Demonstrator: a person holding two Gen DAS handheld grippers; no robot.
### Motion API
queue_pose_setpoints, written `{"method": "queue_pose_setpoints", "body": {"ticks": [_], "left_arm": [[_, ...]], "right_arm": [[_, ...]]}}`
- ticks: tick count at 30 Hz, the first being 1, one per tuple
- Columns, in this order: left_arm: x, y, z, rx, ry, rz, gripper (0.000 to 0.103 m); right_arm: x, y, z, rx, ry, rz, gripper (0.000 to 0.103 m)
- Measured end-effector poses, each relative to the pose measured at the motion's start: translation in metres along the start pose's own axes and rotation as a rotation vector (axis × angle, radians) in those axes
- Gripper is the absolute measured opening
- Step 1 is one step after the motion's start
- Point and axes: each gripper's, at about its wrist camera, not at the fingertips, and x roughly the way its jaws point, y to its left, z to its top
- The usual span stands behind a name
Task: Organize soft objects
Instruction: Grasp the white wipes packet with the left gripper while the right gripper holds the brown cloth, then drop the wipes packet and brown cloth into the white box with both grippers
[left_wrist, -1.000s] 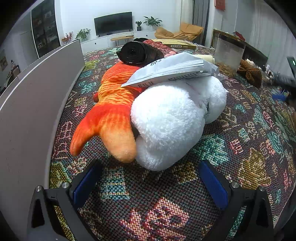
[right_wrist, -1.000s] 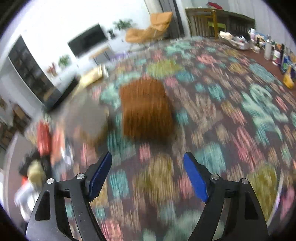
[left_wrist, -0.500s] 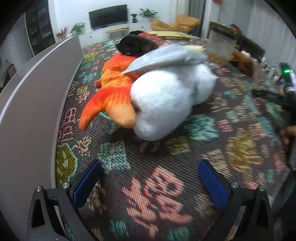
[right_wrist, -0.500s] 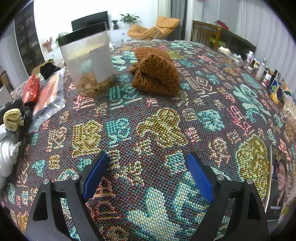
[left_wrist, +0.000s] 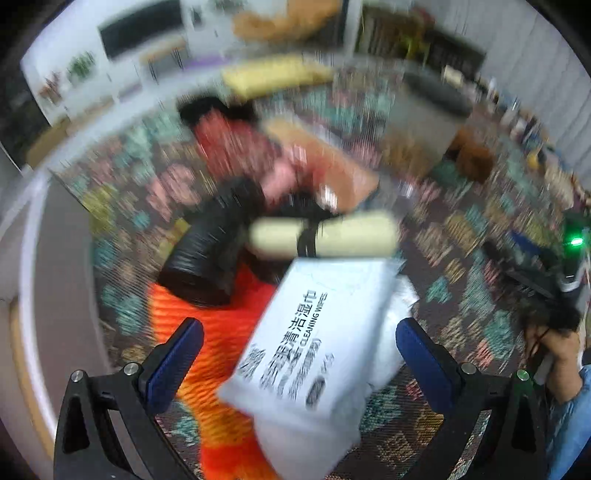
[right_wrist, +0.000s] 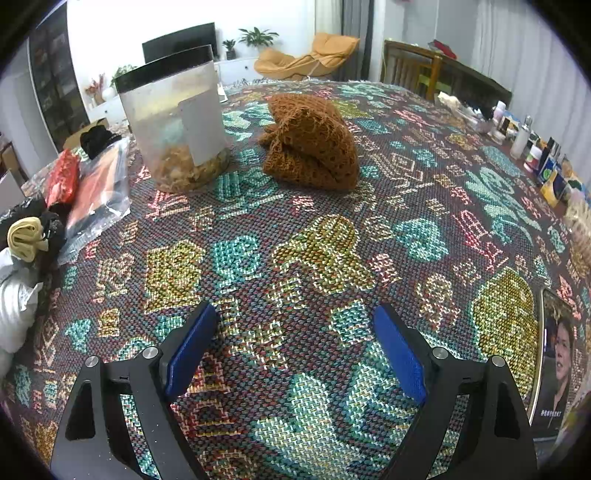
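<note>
— Patterned woven cloth (right_wrist: 314, 258) covers the whole worktop, living room behind it, and both tools are up over it. What step are we on?

— Looks like picking the next soft thing. Left tool (left_wrist: 295, 354) hangs over the pile with its blue pads wide apart, nothing pressed between them. Right tool (right_wrist: 291, 347) sits spread over bare cloth, holding nothing.

— What's in that pile?

— Left view is badly smeared, but a white wipes pack (left_wrist: 314, 343) lies on top at six o'clock, on a white plush (left_wrist: 391, 321), with an orange plush (left_wrist: 218, 332) at seven o'clock and a black roll (left_wrist: 210, 251) at nine.

— And for the right?

— Brown knitted cloth (right_wrist: 314, 147), loosely folded, open weave, floppy, lies at twelve o'clock, just beside the clear canister (right_wrist: 173, 122) at eleven.

— Next move?

— I'd say clear the wipes pack off, then close low around the plush.
</note>
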Motion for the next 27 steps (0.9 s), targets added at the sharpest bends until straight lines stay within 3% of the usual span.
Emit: {"method": "queue_pose_setpoints", "body": {"ticks": [2, 3, 4, 6, 7, 10, 12, 14, 17, 19, 22, 24, 27], "left_arm": [[0.016, -0.002, 0.001, -0.003, 0.068, -0.025, 0.101], [0.018, -0.004, 0.000, 0.001, 0.063, -0.030, 0.088], [0.016, -0.005, -0.001, 0.000, 0.051, -0.041, 0.069], [0.008, -0.001, -0.003, -0.041, 0.023, -0.075, 0.060], [0.002, 0.002, -0.005, -0.061, 0.002, -0.083, 0.057], [-0.018, 0.007, -0.016, -0.111, -0.056, -0.096, 0.056], [-0.035, 0.012, -0.027, -0.147, -0.100, -0.106, 0.056], [-0.047, 0.017, -0.027, -0.171, -0.133, -0.116, 0.056], [-0.064, 0.025, -0.027, -0.205, -0.185, -0.141, 0.056], [-0.074, 0.029, -0.026, -0.216, -0.218, -0.145, 0.056], [-0.092, 0.038, -0.034, -0.244, -0.258, -0.150, 0.056], [-0.105, 0.047, -0.043, -0.268, -0.287, -0.163, 0.056], [-0.134, 0.066, -0.064, -0.299, -0.352, -0.148, 0.056]], "right_arm": [[0.000, 0.001, 0.001, -0.007, 0.006, 0.017, 0.090], [-0.001, -0.003, 0.002, -0.022, 0.020, 0.034, 0.090], [-0.001, -0.008, 0.008, -0.049, 0.064, 0.081, 0.090], [-0.004, -0.031, 0.025, -0.007, 0.094, 0.182, 0.089], [-0.006, -0.048, 0.041, 0.051, 0.092, 0.191, 0.089], [-0.003, -0.093, 0.092, 0.225, 0.065, 0.181, 0.089], [0.010, -0.102, 0.123, 0.260, 0.086, 0.192, 0.090], [0.038, -0.092, 0.149, 0.217, 0.174, 0.214, 0.090], [0.082, -0.069, 0.158, 0.189, 0.313, 0.251, 0.087], [0.097, -0.054, 0.156, 0.136, 0.352, 0.200, 0.069], [0.084, -0.049, 0.160, 0.113, 0.312, 0.151, 0.067], [0.061, -0.052, 0.166, 0.113, 0.225, 0.111, 0.067], [0.000, -0.038, 0.180, 0.011, 0.070, 0.027, 0.067]]}}
